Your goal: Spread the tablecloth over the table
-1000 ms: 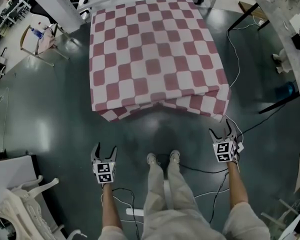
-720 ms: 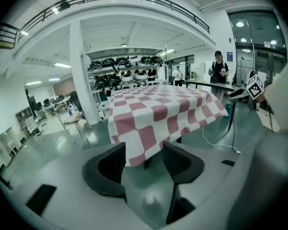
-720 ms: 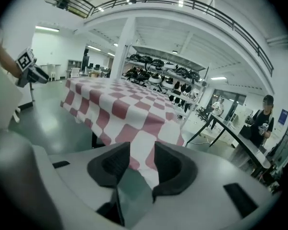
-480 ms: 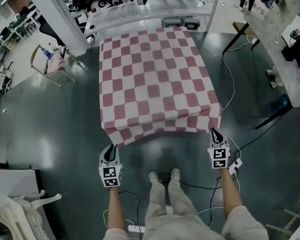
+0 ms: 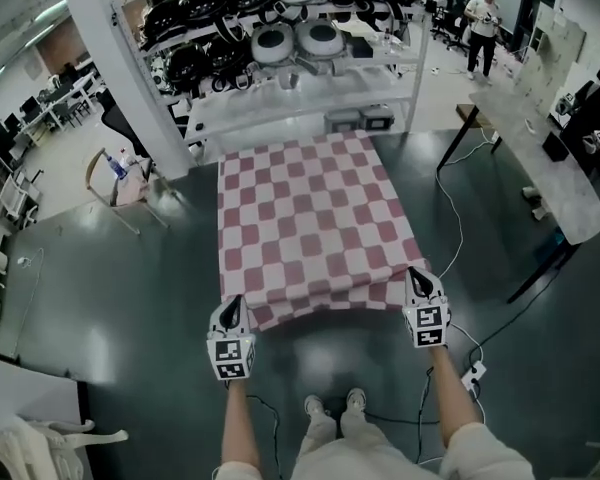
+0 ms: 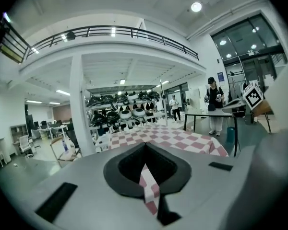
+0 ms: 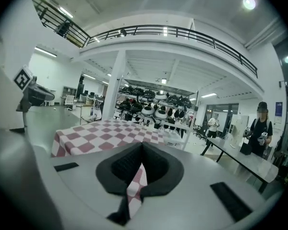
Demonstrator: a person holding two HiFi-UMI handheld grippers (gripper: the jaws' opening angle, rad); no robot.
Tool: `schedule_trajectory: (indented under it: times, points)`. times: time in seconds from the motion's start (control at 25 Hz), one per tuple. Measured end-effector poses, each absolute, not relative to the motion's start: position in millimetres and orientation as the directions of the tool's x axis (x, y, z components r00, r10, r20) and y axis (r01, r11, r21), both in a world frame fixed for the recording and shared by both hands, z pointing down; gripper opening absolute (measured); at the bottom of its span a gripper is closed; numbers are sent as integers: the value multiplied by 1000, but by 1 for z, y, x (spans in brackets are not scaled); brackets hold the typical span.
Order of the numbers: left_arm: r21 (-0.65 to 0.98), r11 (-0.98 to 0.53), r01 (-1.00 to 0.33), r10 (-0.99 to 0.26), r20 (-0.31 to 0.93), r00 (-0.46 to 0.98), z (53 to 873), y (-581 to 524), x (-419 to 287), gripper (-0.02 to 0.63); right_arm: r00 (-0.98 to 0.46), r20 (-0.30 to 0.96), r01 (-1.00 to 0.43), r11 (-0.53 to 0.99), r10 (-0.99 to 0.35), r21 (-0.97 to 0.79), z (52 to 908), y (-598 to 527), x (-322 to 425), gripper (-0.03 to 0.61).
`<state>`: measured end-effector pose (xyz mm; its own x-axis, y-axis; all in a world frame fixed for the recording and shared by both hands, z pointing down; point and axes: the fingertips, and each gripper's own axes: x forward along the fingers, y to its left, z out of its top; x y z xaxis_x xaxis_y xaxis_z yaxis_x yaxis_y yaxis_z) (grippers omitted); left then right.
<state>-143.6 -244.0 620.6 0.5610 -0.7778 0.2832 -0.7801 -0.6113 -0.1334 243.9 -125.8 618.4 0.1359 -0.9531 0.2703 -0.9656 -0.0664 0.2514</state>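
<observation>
Tablecloth (image 5: 310, 208) pinched, lifted: left tongs (image 5: 232, 302), right tongs (image 5: 418, 274)

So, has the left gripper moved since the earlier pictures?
Yes: the left gripper went from beside the shoes forward to the tablecloth's near corner, jaws just closing on it.

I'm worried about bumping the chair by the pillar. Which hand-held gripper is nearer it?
Left. The left hand-held gripper holds the tablecloth corner on the chair's side. The right hand-held gripper holds the opposite corner, across the cloth's width.
</observation>
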Motion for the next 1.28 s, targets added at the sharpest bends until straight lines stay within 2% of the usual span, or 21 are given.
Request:
schedule_trajectory:
  times: [0.28, 0.64, 1.28]
  points:
    - [-171, -607, -776, -793, 181, 581, 546, -257, -128, 26, 124, 153, -960, -79, -980, 269, 537, -145, 245, 14]
    - [-190, -609, -770, -792, 85, 605, 483, -255, -119, 26, 108, 80, -954, -81, -991, 289, 488, -136, 233, 14]
    - [-172, -607, -776, -795, 96, 600, 500, -236, -113, 26, 87, 89, -961, -60, -992, 269, 507, -123, 214, 14]
